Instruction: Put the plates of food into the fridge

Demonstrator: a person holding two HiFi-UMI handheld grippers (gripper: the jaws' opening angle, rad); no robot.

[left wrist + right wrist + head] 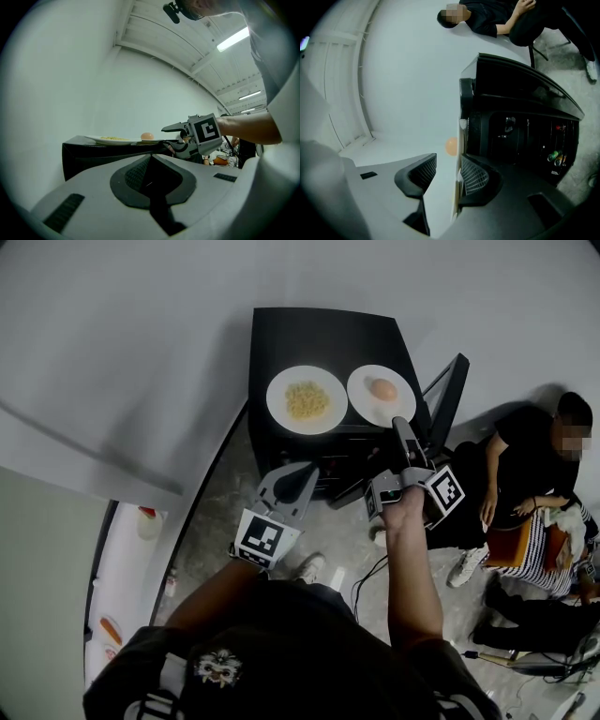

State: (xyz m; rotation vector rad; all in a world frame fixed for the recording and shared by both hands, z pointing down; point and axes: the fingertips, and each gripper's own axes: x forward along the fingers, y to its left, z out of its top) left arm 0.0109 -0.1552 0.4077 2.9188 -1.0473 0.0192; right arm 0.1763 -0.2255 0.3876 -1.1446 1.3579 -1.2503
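Observation:
Two white plates sit on top of a black mini fridge [323, 338]. The left plate [306, 399] carries yellow food; the right plate [382, 395] carries a round peach-coloured item [451, 146]. My right gripper [401, 423] reaches the right plate's near rim. In the right gripper view its jaws stand open [448, 164], and the plate's thin rim [457, 180] runs between them without being pinched. My left gripper [306, 471] hangs lower in front of the fridge, shut and empty [150, 159]. From there I see both plates [112, 139] edge-on, and the right gripper [167, 135].
The fridge door [448, 390] stands open to the right, showing dark shelves with bottles [555, 157]. People sit on the floor at the right [530, 465], with cables near them. A white unit [122, 568] stands at the lower left, beside a plain wall.

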